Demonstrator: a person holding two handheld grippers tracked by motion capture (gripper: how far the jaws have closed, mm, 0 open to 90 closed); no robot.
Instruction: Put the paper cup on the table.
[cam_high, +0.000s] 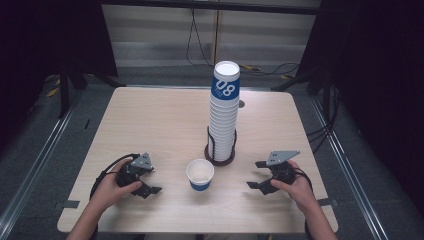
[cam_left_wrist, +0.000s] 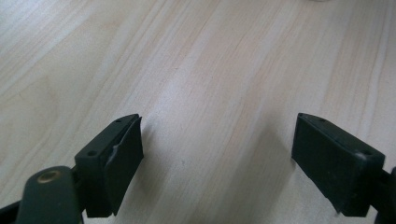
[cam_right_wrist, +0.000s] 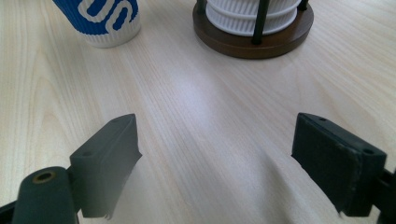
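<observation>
A single white and blue paper cup (cam_high: 200, 174) stands upright near the front middle of the wooden table (cam_high: 160, 120). Behind it and slightly right, a tall stack of cups (cam_high: 223, 115) rises from a round dark wooden holder (cam_high: 219, 159) with black rods. My left gripper (cam_high: 152, 181) rests low at the front left, open, nothing between its jaws (cam_left_wrist: 217, 163). My right gripper (cam_high: 256, 175) sits at the front right, open and empty (cam_right_wrist: 217, 163). In the right gripper view the cup (cam_right_wrist: 105, 21) is at upper left and the holder (cam_right_wrist: 254, 32) at upper right.
Black cables (cam_high: 200, 45) hang at the wall behind the table. Metal rails (cam_high: 40, 155) run along the floor on both sides. Bare tabletop lies between the two grippers and the cup.
</observation>
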